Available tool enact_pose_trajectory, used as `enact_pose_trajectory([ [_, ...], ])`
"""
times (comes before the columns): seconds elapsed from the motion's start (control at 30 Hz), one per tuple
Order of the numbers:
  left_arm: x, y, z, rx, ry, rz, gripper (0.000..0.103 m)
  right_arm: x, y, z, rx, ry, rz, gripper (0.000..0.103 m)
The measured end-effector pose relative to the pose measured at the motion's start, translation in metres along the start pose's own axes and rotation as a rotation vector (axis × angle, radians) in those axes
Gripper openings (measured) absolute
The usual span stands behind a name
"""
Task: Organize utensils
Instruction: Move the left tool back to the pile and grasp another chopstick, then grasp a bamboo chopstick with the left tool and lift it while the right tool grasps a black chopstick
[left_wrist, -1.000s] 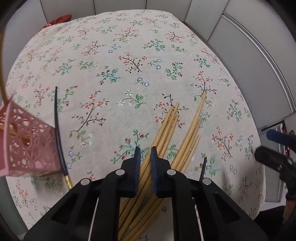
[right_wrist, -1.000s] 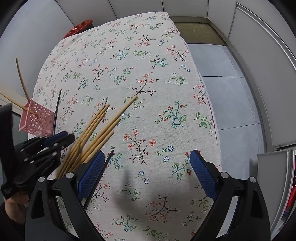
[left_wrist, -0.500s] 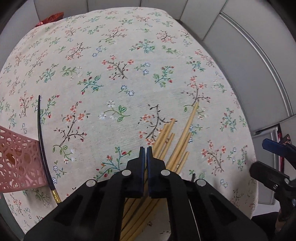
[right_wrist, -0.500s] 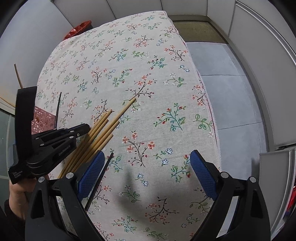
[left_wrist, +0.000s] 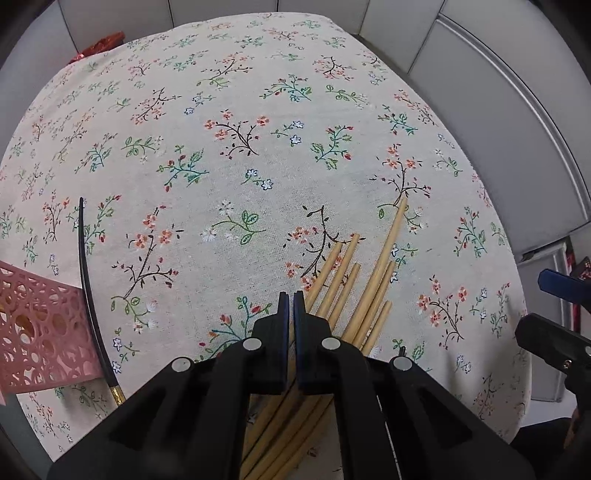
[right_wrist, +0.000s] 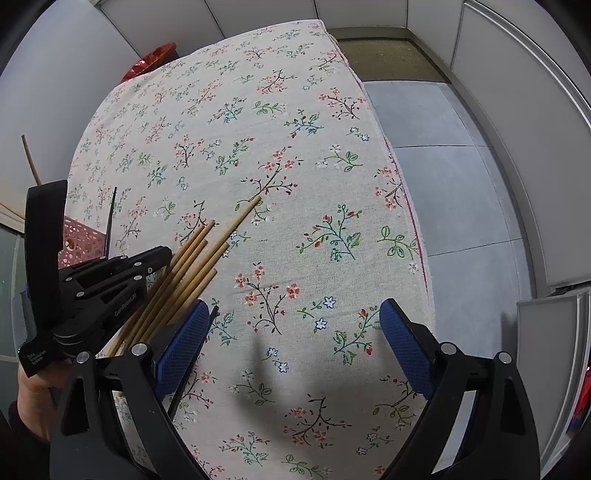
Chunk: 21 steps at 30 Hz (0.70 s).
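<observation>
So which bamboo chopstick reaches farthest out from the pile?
The long bamboo chopstick on the bundle's right side; its tip ends beside the dark branch print, well past the others.

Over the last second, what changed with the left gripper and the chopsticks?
The left gripper closed from a clear gap to a narrow slit over the bamboo chopsticks; whether it pinches one is hidden. The right gripper stayed wide open. The black chopstick and pink basket kept their places.

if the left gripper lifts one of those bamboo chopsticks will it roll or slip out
Probably yes on both counts. The bamboo chopsticks look round and smooth, so one could roll across the flat tablecloth. They are thin, so one may pivot between the left gripper jaws. Likely stiff and light.
</observation>
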<state>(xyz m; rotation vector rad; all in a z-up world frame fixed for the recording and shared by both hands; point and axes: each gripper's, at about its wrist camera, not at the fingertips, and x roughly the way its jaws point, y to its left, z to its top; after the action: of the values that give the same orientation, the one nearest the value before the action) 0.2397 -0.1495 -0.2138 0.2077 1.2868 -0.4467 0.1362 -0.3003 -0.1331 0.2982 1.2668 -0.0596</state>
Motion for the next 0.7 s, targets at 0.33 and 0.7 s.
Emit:
enact_pose_trajectory([
  [0.33, -0.004, -0.002, -0.003, 0.016, 0.038, 0.000, 0.003, -0.002, -0.005, 0.000, 0.021, -0.004, 0.002, 0.089],
  [0.7, 0.008, -0.012, -0.005, 0.030, -0.009, 0.027, 0.012, 0.001, -0.003, -0.001, 0.017, 0.005, -0.003, 0.089],
])
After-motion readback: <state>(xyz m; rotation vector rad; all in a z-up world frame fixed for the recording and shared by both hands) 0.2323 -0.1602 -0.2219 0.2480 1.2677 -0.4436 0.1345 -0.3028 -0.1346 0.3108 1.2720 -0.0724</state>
